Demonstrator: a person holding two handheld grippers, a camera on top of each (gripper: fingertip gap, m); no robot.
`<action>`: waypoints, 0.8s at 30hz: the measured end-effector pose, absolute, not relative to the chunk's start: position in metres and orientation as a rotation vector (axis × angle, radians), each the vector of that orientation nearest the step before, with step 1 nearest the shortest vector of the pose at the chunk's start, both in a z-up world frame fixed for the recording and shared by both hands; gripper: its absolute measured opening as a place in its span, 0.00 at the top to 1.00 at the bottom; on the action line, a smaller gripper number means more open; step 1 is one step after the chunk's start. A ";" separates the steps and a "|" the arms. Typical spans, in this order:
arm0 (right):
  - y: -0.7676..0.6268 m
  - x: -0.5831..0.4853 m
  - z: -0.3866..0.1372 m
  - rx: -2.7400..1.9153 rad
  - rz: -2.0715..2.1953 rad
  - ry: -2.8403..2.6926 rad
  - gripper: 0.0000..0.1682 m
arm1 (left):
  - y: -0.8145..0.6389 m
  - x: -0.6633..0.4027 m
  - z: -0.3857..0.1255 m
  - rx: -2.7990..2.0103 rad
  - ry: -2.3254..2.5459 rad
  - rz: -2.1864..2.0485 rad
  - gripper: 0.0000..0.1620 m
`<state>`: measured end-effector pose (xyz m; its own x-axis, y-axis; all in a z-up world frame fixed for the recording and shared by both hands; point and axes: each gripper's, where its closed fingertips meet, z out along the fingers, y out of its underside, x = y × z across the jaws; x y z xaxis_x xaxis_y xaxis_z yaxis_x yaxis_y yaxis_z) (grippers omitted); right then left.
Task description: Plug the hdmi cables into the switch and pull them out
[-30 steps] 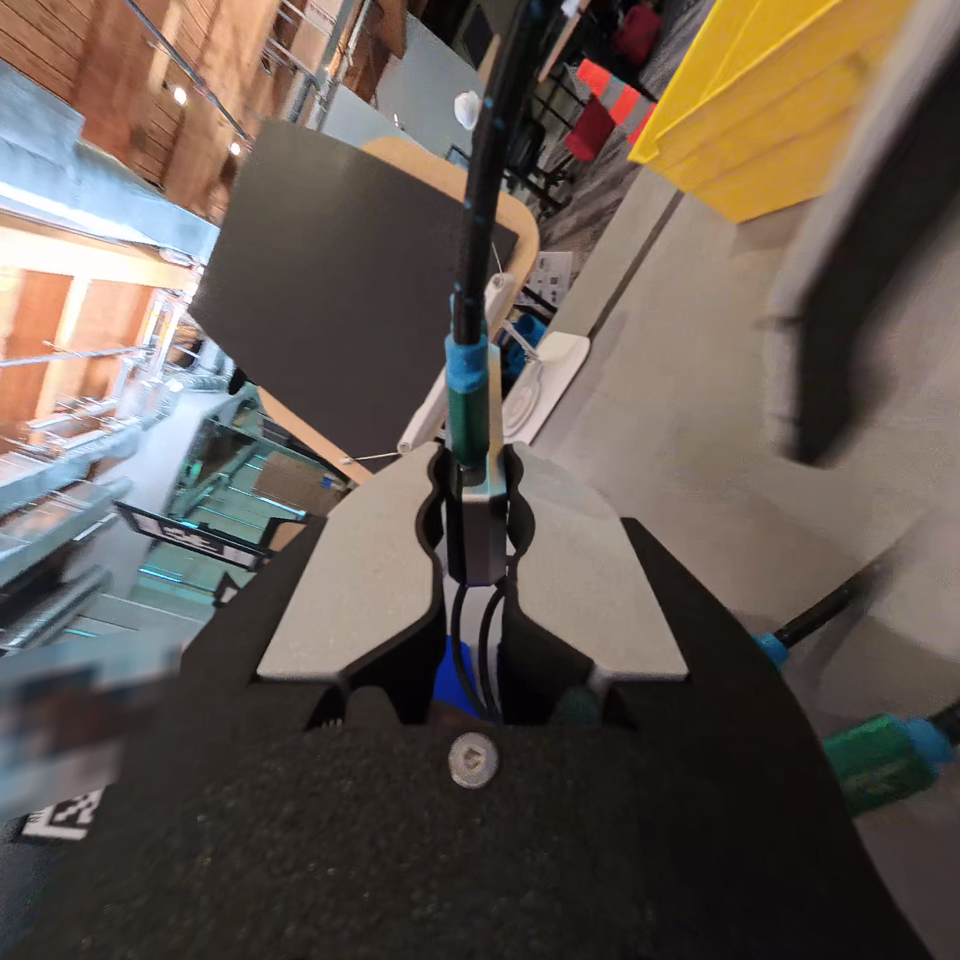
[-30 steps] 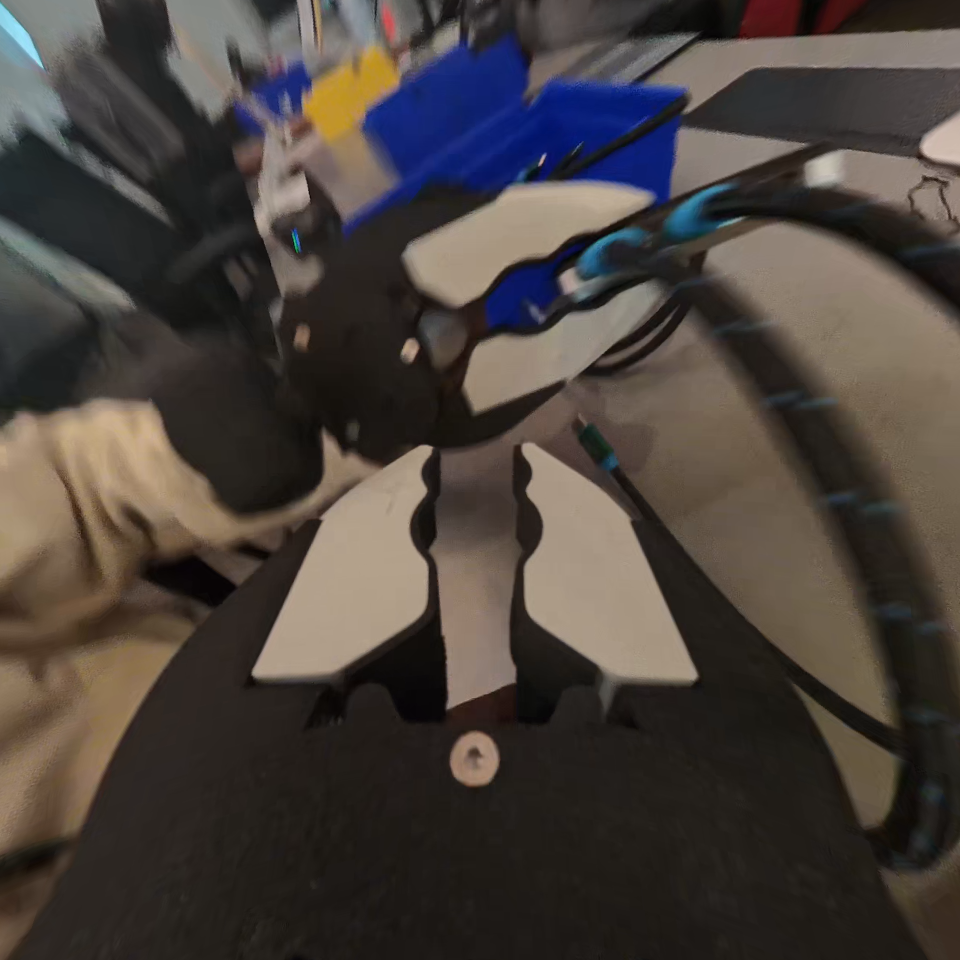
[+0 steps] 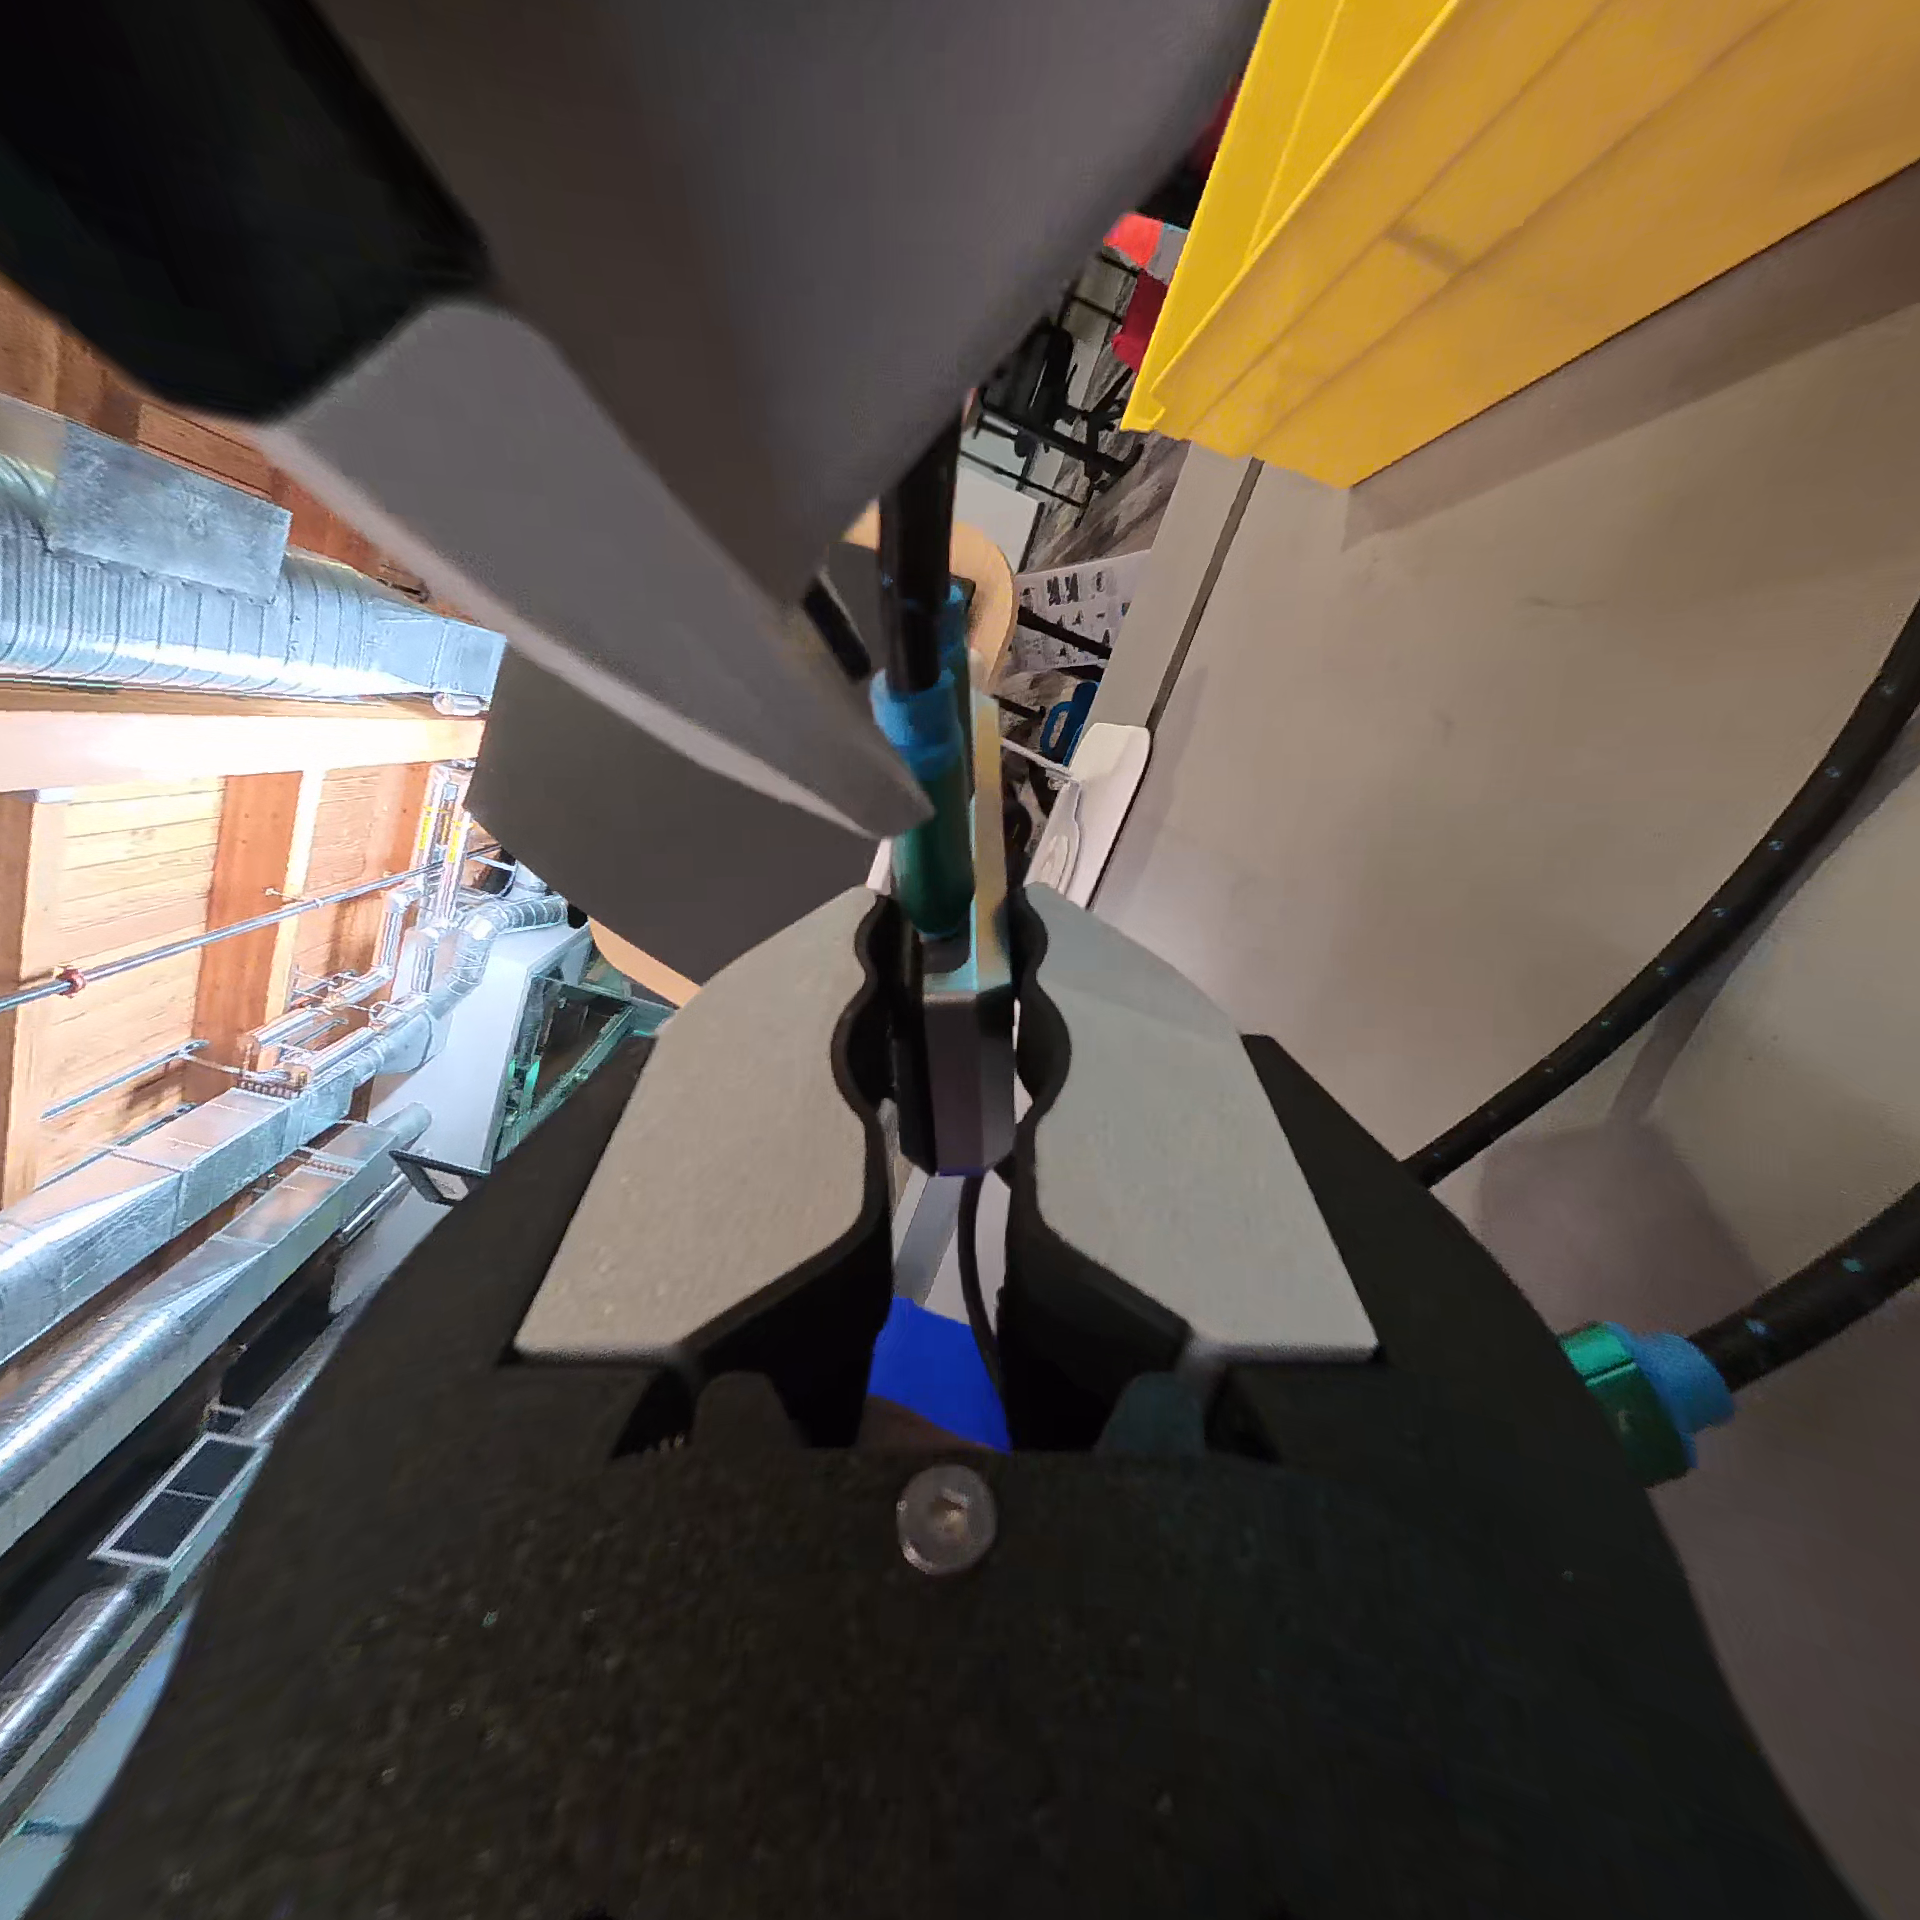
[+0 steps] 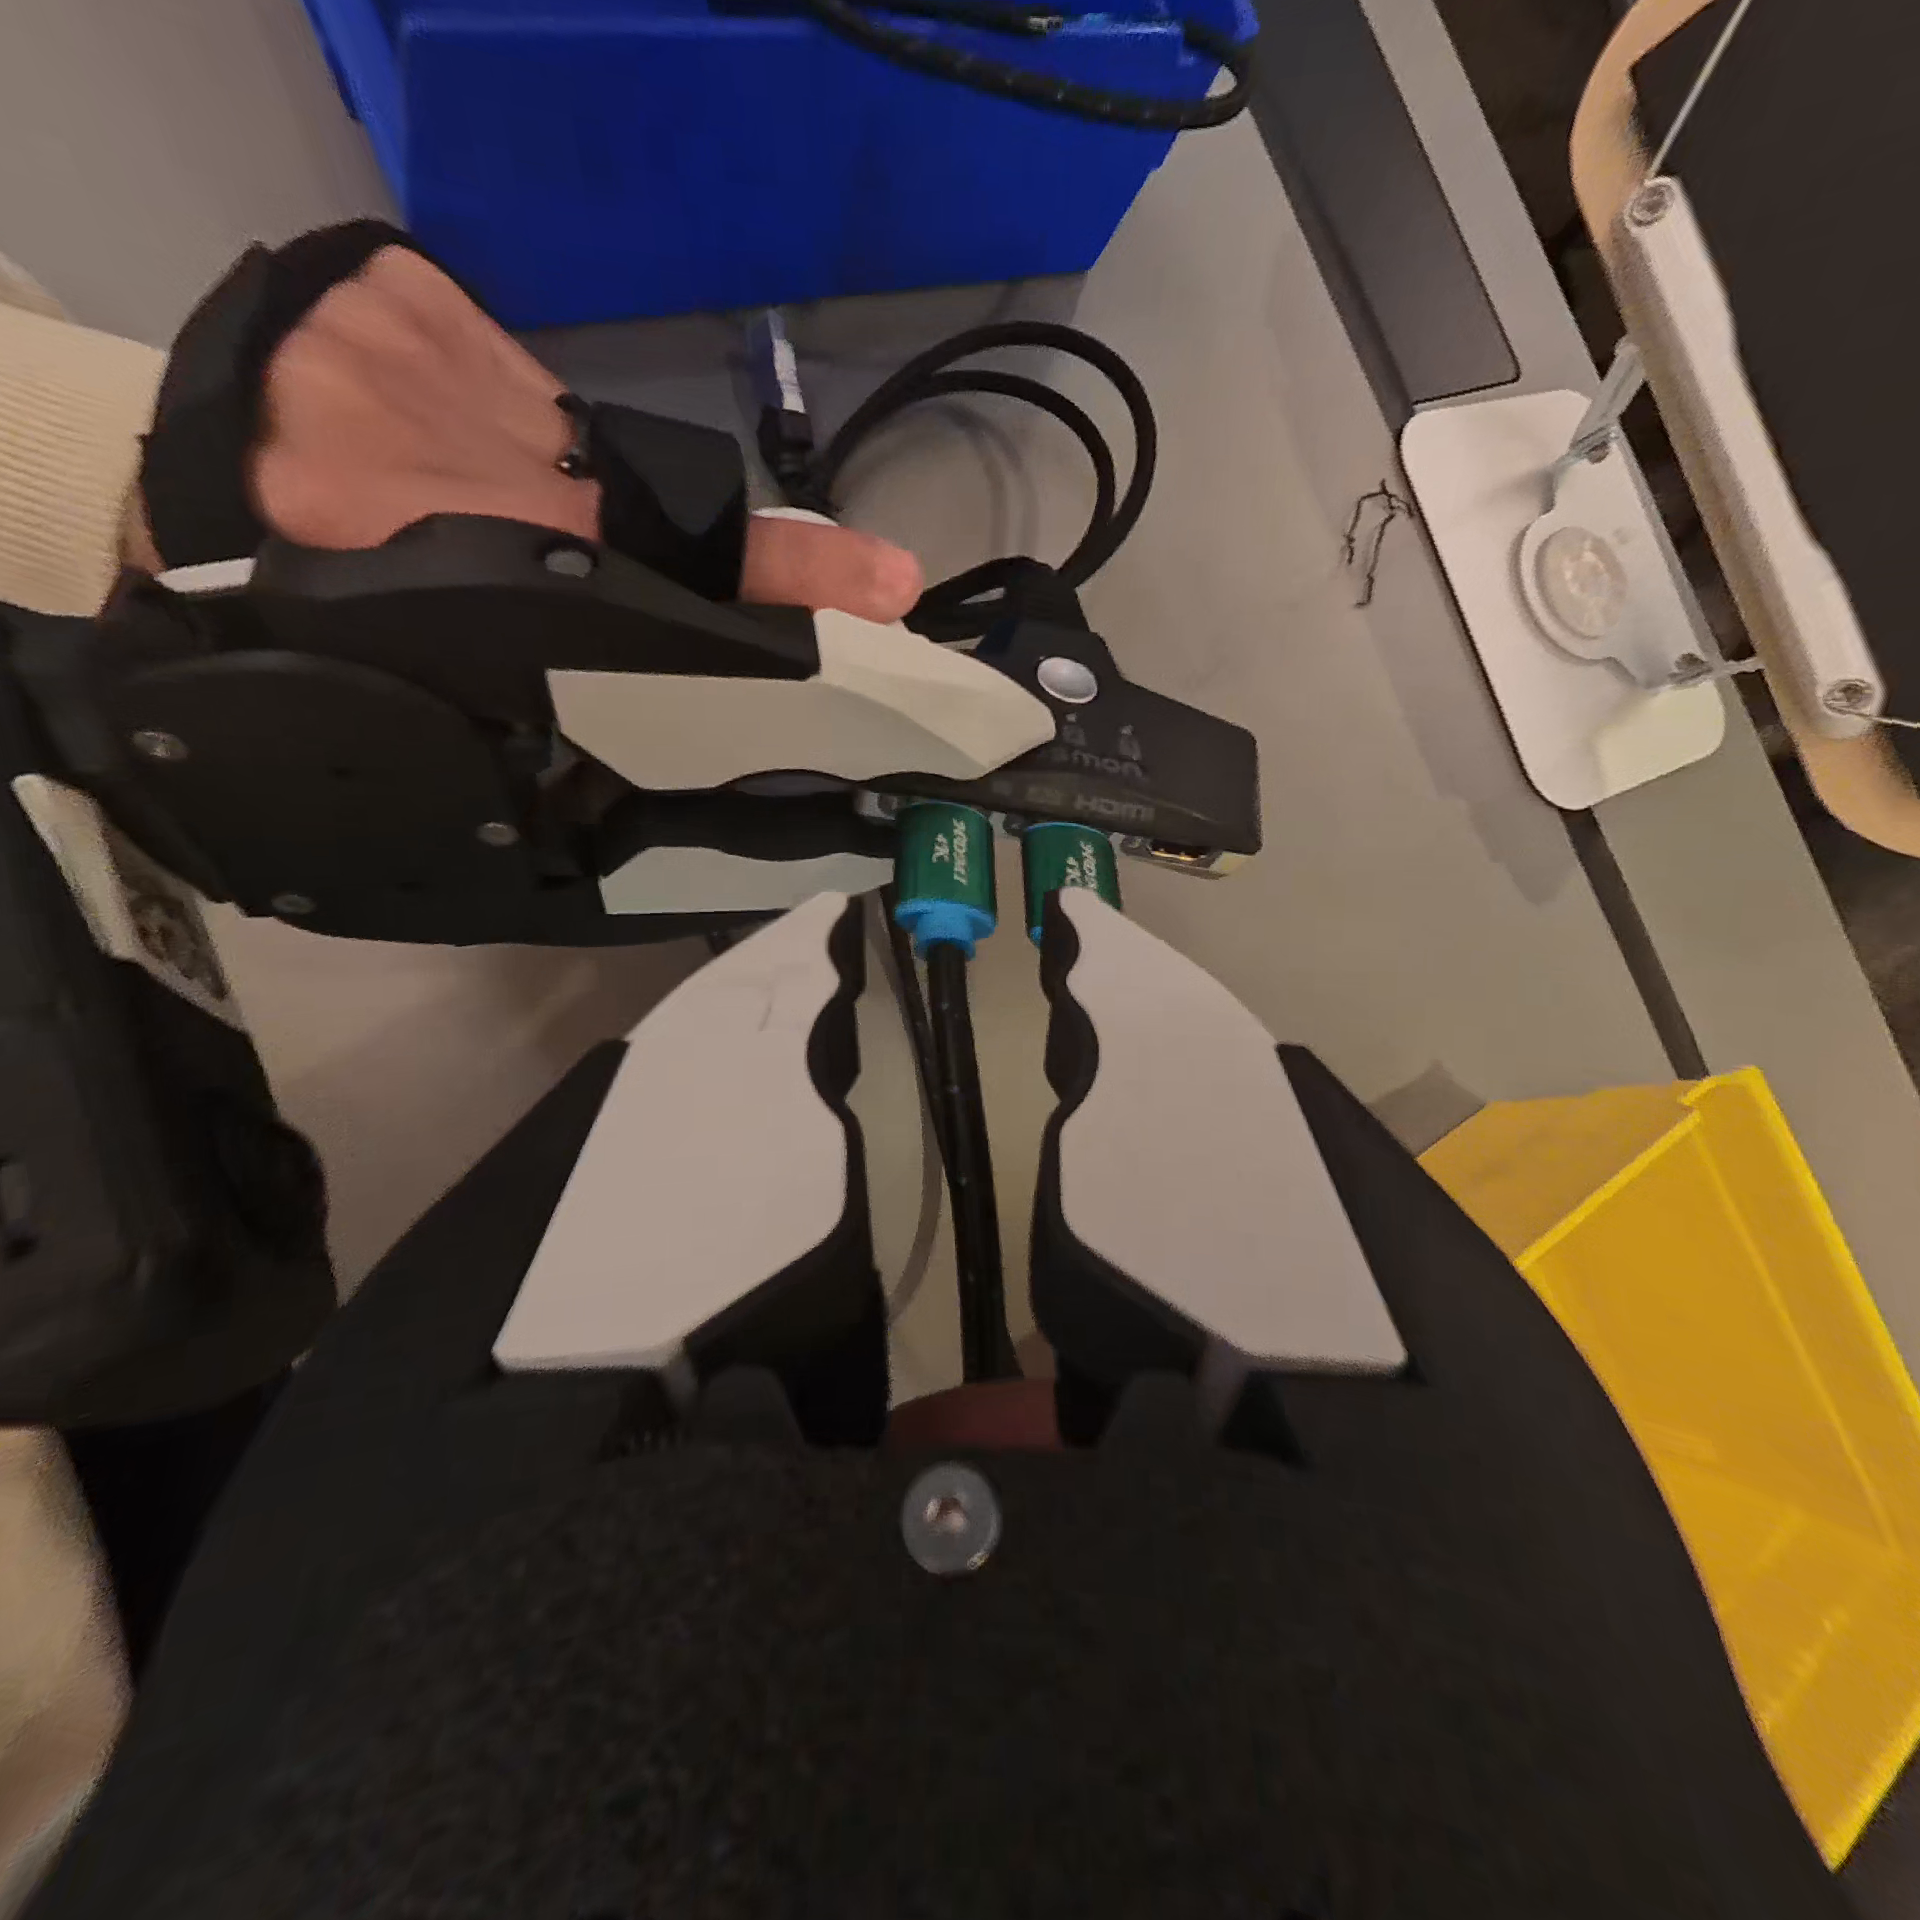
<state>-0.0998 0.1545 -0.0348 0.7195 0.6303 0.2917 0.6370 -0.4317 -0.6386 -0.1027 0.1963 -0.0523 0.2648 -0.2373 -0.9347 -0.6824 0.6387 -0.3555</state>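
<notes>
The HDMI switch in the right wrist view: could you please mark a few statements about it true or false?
1. The left tool grips the switch. True.
2. The right tool is clamped on a cable. False: its jaws stand apart, with the black cable running between them.
3. Two green plugs sit at the switch's ports. True.
4. A yellow bin stands beyond the switch. False: the blue bin stands there; the yellow bin is at the lower right.
</notes>
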 end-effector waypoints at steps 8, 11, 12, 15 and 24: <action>0.155 -0.100 -0.047 -2.176 -0.184 -0.945 0.88 | 0.196 -0.106 -0.054 -0.883 1.291 0.394 0.88; 0.157 -0.099 -0.047 -2.165 -0.196 -0.949 0.89 | 0.198 -0.105 -0.054 -0.878 1.295 0.390 0.88; 0.158 -0.099 -0.047 -2.163 -0.182 -0.940 0.89 | 0.199 -0.105 -0.054 -0.871 1.295 0.386 0.88; 0.158 -0.097 -0.047 -2.172 -0.151 -0.915 0.89 | 0.203 -0.104 -0.055 -0.833 1.292 0.378 0.87; 0.118 -0.057 -0.032 -2.160 -0.050 -0.871 0.89 | 0.232 -0.116 -0.059 -0.938 1.255 0.346 0.88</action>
